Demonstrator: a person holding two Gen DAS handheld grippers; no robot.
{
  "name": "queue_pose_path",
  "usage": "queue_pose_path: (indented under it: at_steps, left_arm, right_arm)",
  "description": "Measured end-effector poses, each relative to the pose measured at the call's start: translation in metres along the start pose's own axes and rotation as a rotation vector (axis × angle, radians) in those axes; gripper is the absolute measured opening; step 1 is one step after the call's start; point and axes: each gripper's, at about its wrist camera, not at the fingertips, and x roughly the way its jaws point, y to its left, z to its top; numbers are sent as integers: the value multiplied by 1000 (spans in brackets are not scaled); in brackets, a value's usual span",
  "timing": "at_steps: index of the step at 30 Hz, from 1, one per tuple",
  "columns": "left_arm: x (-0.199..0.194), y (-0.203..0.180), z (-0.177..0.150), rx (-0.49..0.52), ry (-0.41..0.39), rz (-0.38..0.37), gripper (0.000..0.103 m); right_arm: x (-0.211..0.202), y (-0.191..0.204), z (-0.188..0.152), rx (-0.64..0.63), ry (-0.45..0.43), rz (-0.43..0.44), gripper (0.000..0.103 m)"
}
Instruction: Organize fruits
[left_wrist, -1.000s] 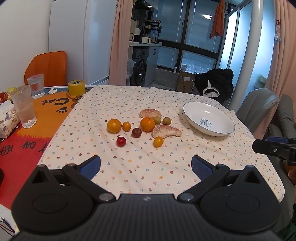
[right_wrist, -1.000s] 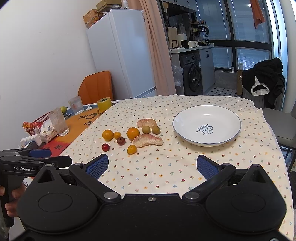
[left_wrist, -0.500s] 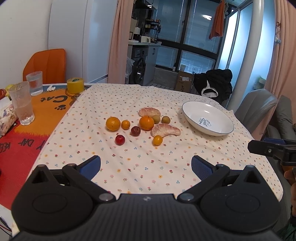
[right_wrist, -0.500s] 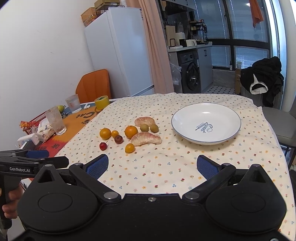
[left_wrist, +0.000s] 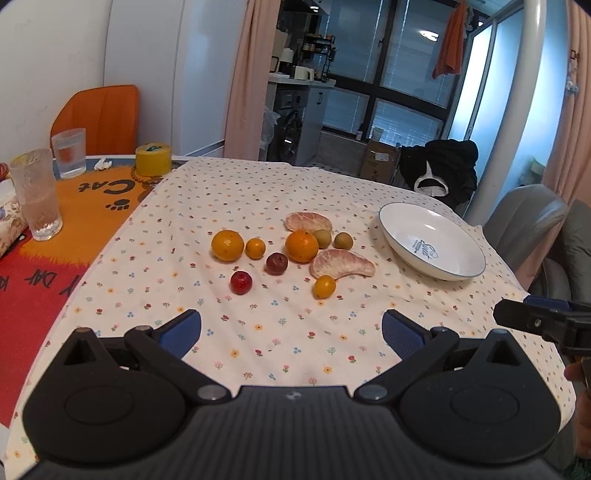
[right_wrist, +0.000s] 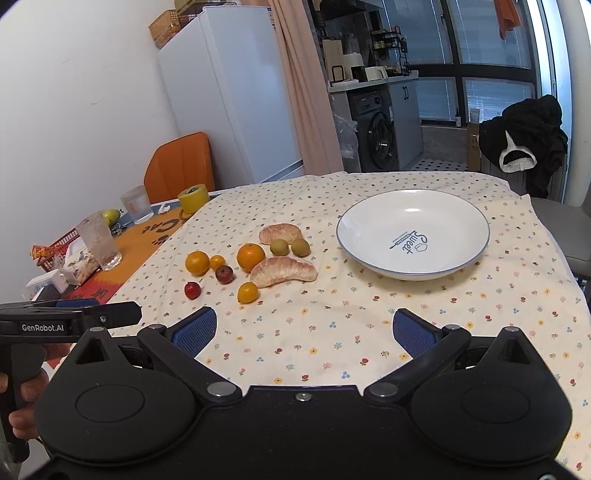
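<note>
Left wrist view, scanning left to right: orange mat (left_wrist: 55, 236) at frame left is showing "Cat" upside down with a paw print; fruits are sitting loose mid-frame on the floral cloth (left_wrist: 258, 332), none in the plate (left_wrist: 476, 271) yet. Left gripper (left_wrist: 291, 328) is hanging with jaws spread wide, nothing between the pads, cluster lying straight ahead of it. Nearest pieces are the red berry (left_wrist: 241, 282) and small yellow citrus (left_wrist: 324, 286); big pomelo segment (left_wrist: 341, 263) is lying with its long axis across the frame, so a pinch across its short width looks like the workable approach. Right wrist view, same order: other tool at lower left is reading "GenRobot.AI"; fruits are sitting upper left of the right gripper (right_wrist: 304, 332), also spread and holding nothing; plate (right_wrist: 476, 258), printed "Sweet", is dead ahead. Judging by that, left is lined up on the fruit, right on the plate.
</note>
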Motion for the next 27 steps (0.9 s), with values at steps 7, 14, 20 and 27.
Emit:
queue_pose_path:
  at_steps: [7,14,20,27]
  left_arm:
    - [11,3,1,7,6,22,103]
    - [24,7,3,9,-2,21,103]
    - [40,17,3,-3,-1,26,99]
    - [60,28,8,-22,5,18,86]
  right_arm:
    - [12,-2,2,3,0,24,103]
    - [35,-2,4,8,29,80,103]
    - [55,4,7,-3,46,137,103]
    - [80,16,16,-40,77,169,90]
